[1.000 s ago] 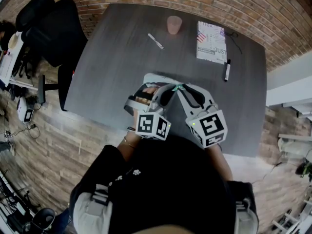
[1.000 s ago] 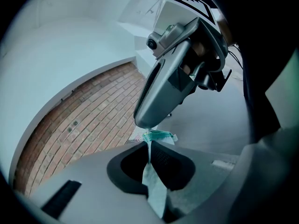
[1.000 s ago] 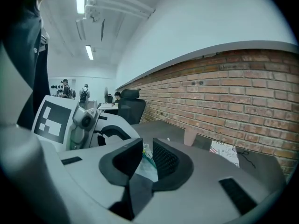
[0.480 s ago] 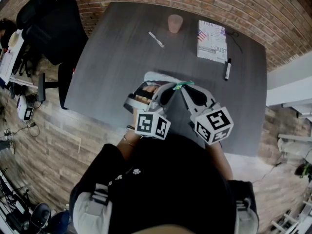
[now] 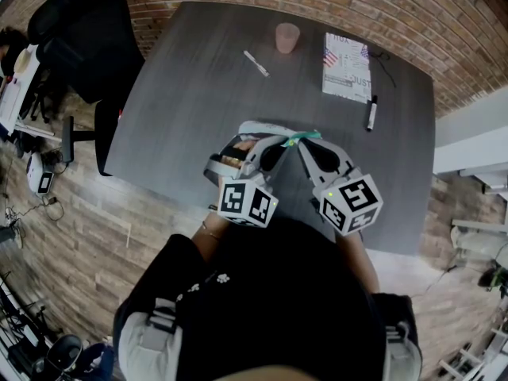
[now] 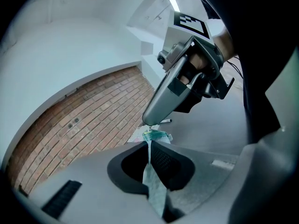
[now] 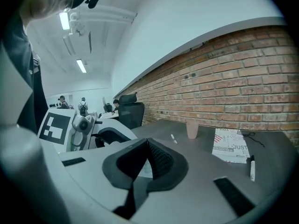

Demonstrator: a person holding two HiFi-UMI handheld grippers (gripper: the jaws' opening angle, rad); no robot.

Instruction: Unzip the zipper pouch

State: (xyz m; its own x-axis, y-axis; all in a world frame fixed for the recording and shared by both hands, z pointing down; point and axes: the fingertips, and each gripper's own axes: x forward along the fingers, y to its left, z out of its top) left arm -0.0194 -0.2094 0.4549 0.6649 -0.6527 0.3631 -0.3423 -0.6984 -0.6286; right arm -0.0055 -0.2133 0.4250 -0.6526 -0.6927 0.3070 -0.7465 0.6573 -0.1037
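The jaws of the left gripper are clamping shut on the pale green fabric of the zipper pouch, which is running up between the pads. The jaws of the right gripper have just been closing and are now pressing together. In the left gripper view their tips are meeting on the teal tab at the pouch's top edge.

In the head view the two grippers are converging tip to tip on that tab, close in front of the person. The pouch is hanging between them above the near part of the tabletop.

Further back on the dark grey tabletop, a pink cup is standing upright near the far edge. A white pen is lying to its left. A booklet with a flag print is lying flat to the cup's right, with a black marker just beyond its near corner and a thin black cord trailing past its right side.

A black office chair is standing off the tabletop's far left corner. A brick wall is running behind the tabletop.
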